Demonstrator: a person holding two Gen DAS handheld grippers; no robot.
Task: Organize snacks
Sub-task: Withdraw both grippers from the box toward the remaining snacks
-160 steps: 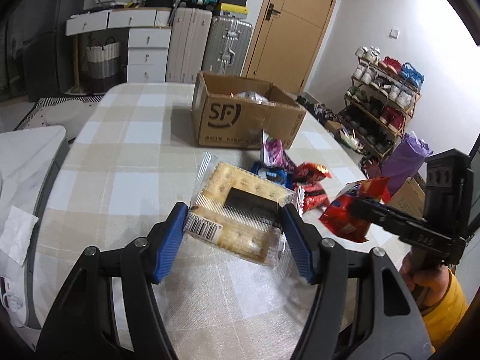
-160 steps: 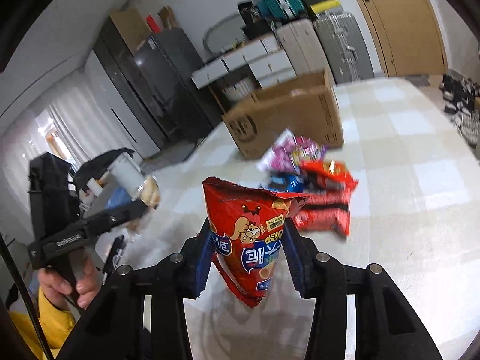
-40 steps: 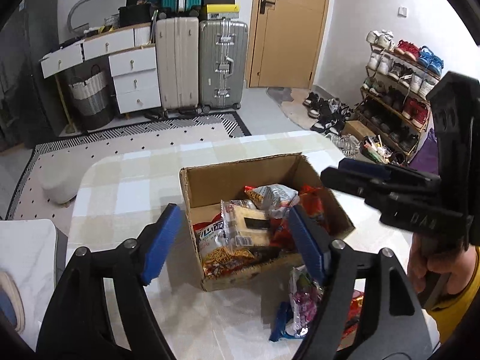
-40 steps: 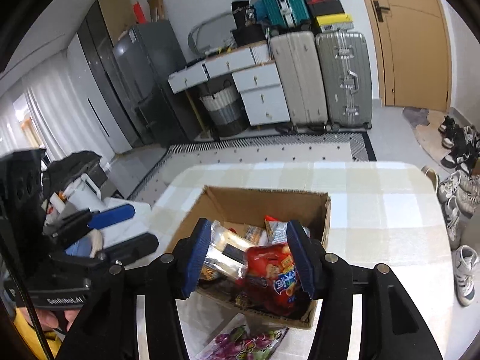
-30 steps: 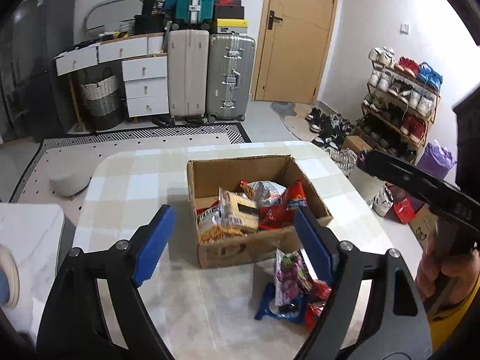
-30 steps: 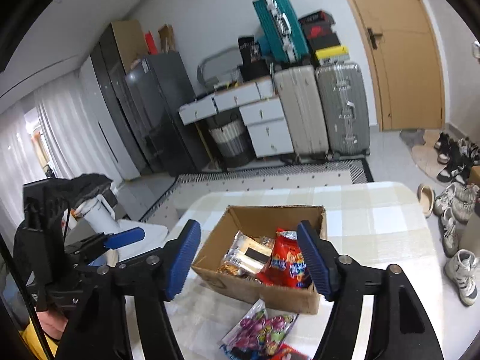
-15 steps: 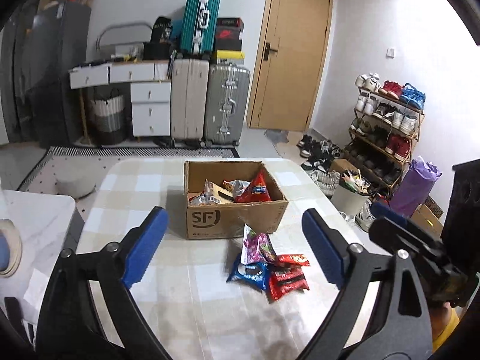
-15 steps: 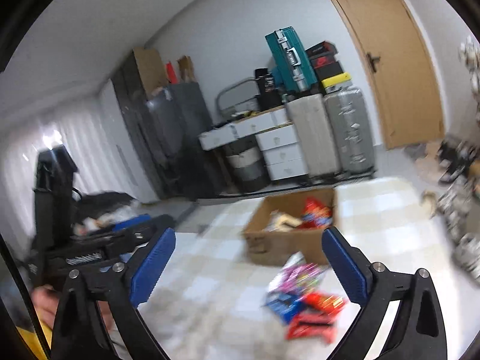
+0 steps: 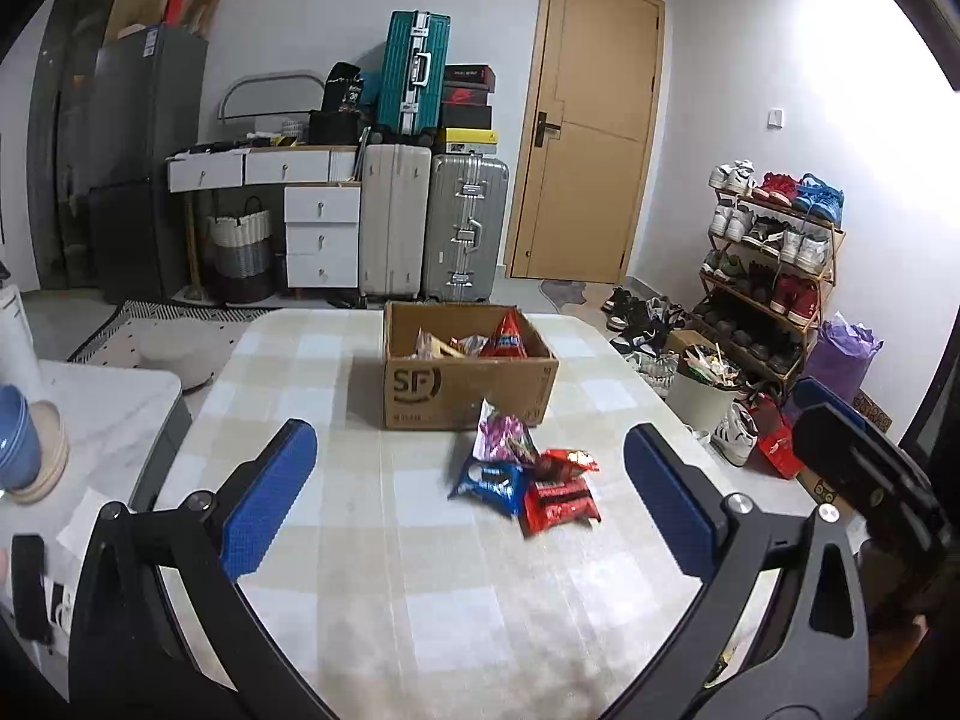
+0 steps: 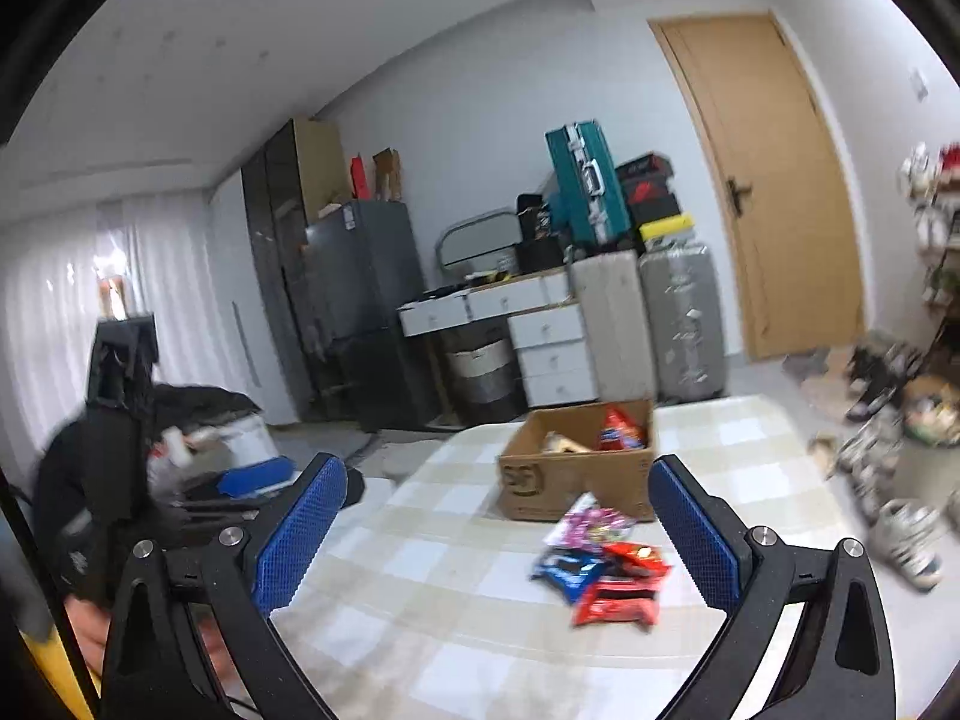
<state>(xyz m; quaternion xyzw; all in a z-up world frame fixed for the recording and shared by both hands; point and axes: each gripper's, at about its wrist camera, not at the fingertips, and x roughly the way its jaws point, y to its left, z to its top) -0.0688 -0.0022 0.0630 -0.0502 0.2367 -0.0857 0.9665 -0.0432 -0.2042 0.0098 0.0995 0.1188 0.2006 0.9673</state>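
Note:
A brown cardboard box point(image 9: 468, 384) point(image 10: 570, 480) stands on the checked table point(image 9: 420, 600), with several snack packs inside and a red bag sticking up. In front of it lie a purple bag point(image 9: 501, 441) point(image 10: 591, 525), a blue pack point(image 9: 489, 480) point(image 10: 567, 570) and red packs point(image 9: 561, 495) point(image 10: 618, 597). My left gripper point(image 9: 465, 432) hangs well back from the box, jaws opening, nothing between them. My right gripper point(image 10: 498, 471) is also drawn back, jaws opening and empty. Each gripper shows at the edge of the other's view.
A white side table point(image 9: 120, 408) with blue bowls point(image 9: 18, 438) stands to the left. A bin point(image 9: 699, 399) and a shoe rack point(image 9: 774, 264) are on the right. Suitcases point(image 9: 432, 234), drawers and a door stand behind.
Both grippers held snack packs over the box, let them go into it, then pulled far back from it. Their jaws have widened and hold nothing.

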